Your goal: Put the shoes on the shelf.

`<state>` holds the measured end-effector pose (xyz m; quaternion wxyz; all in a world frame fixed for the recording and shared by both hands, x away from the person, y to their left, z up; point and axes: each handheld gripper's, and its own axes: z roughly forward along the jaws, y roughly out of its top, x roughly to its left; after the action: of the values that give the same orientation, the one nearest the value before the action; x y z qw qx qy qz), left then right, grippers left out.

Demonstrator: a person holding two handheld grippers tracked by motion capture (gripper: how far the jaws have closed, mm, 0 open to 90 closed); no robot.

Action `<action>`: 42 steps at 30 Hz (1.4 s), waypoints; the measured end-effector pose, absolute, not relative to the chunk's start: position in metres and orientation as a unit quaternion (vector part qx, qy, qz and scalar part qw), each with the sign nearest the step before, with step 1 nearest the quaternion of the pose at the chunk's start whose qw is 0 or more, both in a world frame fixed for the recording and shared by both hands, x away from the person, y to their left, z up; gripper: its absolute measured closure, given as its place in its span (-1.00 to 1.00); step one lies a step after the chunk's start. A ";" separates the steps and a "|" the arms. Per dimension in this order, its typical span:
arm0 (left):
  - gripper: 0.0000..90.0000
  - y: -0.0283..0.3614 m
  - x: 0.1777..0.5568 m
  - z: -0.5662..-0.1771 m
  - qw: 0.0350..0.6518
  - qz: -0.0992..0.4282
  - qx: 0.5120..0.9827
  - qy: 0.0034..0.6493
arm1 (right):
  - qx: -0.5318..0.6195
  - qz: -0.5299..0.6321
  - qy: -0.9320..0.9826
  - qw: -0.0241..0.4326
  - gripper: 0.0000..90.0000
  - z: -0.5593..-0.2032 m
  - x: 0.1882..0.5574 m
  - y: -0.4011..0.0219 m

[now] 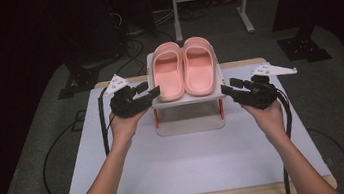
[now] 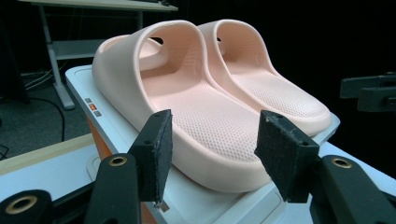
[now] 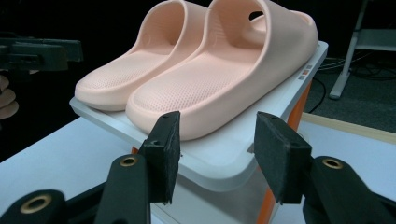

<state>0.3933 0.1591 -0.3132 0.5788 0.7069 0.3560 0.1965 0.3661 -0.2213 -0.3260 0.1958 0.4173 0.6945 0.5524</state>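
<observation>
No readable brand or writing. On the long side edge of the white stand (image 2: 100, 123), small grey and orange marks sit just below the left slipper's strap; too small to read. The same marks show on the stand's opposite edge in the right gripper view.

Pair of salmon-pink slide slippers, side by side and touching on top of the stand, toes pointing away from the person. Left slipper (image 1: 169, 72), right slipper (image 1: 199, 66). One-piece moulded look, matte, thick soles, wide arched strap, footbed covered in fine dot texture.

Stand: white top plate with rounded corners, orange legs under it, standing mid-tabletop (image 1: 188, 160), which is covered in white.

Left gripper (image 1: 150, 90): held at the stand's left front corner, fingers (image 2: 156, 151) partly open, nothing gripped; the left slipper's heel end lies just beyond and between them, no contact visible.

Right gripper (image 1: 229, 89): at the stand's right front corner, fingers (image 3: 279, 151) partly open, empty; right slipper's heel and stand edge just ahead.
</observation>
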 end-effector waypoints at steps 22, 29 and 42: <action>-0.07 0.171 0.361 -0.327 0.583 0.194 0.710 0.343 | 0.413 0.554 0.697 0.189 0.06 -0.345 0.340 -0.237; -0.10 0.177 0.353 -0.336 0.582 0.192 0.710 0.347 | 0.413 0.552 0.701 0.184 -0.01 -0.351 0.334 -0.237; -0.24 0.183 0.339 -0.349 0.578 0.191 0.712 0.349 | 0.412 0.550 0.704 0.180 -0.14 -0.364 0.325 -0.246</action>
<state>0.3385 0.1835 -0.3490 0.5779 0.7125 0.3490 0.1914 0.3254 -0.2460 -0.3637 0.1805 0.4118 0.7039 0.5499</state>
